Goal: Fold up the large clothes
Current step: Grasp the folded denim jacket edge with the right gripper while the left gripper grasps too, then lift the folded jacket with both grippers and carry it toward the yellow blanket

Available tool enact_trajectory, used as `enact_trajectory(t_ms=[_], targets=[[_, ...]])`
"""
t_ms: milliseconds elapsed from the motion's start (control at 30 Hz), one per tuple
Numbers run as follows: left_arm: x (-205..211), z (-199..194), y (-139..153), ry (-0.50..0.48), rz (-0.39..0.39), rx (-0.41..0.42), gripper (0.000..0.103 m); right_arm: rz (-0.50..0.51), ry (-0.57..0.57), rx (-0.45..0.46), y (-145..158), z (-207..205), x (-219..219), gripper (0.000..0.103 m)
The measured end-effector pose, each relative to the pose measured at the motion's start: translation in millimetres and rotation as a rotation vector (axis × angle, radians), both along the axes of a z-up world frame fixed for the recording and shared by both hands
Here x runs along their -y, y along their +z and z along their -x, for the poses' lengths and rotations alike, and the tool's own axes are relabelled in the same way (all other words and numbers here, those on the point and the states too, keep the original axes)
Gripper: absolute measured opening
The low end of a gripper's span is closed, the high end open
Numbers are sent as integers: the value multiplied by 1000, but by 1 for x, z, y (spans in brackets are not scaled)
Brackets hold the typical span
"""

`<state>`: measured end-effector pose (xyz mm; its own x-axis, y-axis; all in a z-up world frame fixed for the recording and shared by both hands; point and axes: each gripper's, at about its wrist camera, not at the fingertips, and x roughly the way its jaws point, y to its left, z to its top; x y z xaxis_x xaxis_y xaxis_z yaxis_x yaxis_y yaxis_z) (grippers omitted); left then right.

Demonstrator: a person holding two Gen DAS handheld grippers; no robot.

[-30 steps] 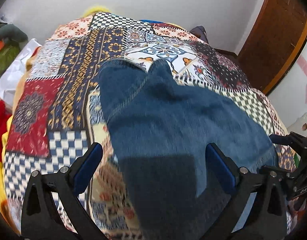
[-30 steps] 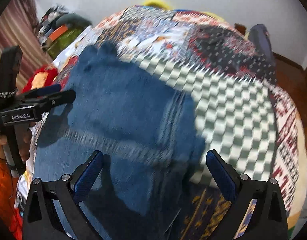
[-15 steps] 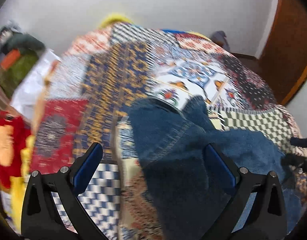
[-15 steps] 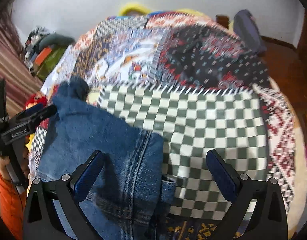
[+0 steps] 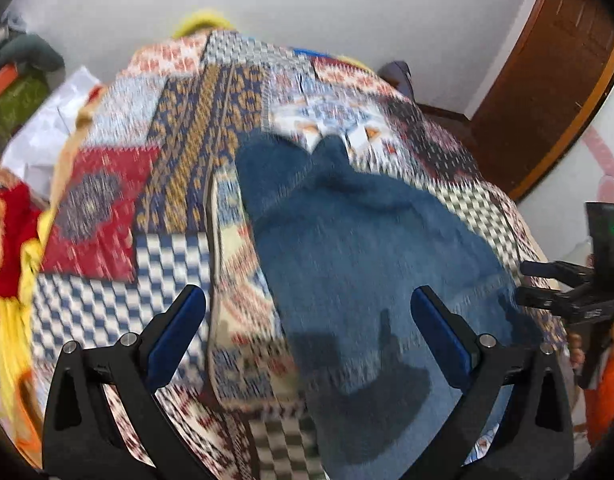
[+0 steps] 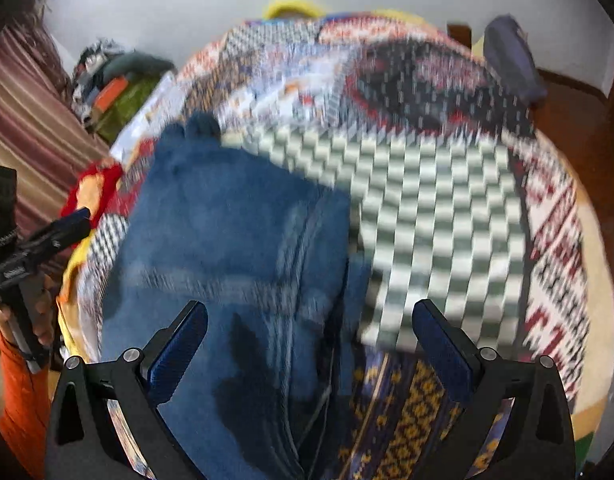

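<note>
Jeans (image 5: 371,264) flat on the bed (image 5: 171,264), ready for folding.
Both my claws, left (image 5: 307,328) and right (image 6: 307,336), hover wide open, empty, denim spread just ahead.

A bedroom in a home, it appears. A patchwork bedspread (image 5: 179,184) covers a bed against a white wall (image 5: 347,12). A wooden door (image 5: 547,80) stands far right.

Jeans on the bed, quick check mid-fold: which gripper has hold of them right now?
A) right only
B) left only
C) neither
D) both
C: the left gripper and the right gripper both stand with jaws wide apart above the jeans, which lie loose on the patchwork bedspread with no denim pinched between any fingers.
</note>
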<state>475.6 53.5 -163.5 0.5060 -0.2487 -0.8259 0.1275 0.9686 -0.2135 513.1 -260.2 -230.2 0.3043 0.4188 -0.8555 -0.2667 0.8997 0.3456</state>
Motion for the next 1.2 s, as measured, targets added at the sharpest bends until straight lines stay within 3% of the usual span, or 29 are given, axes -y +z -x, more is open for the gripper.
enact_trajectory(t_ms=[167, 300, 400, 500, 733, 833, 1100, 1200], targets=[[-1, 17, -35, -12, 180, -122, 103, -46, -4, -121, -38, 9, -2, 102], [2, 16, -65, 5, 258, -205, 103, -125, 0, -195, -53, 1, -5, 102], [-3, 10, -87, 43, 419, -280, 103, -158, 28, -211, -59, -5, -13, 102], [-3, 0, -104, 75, 510, -329, 103, -204, 38, -223, -63, -13, -19, 101], [17, -16, -99, 46, 469, -292, 103, -265, 32, -249, -68, -27, -32, 86], [23, -19, -97, 46, 449, -286, 93, -268, 28, -250, -65, -26, -33, 74], [23, -3, -76, 60, 413, -220, 73, -274, 16, -146, -29, -8, -35, 37], [21, 9, -62, 43, 383, -183, 66, -255, 42, -101, -7, 0, -43, 31]])
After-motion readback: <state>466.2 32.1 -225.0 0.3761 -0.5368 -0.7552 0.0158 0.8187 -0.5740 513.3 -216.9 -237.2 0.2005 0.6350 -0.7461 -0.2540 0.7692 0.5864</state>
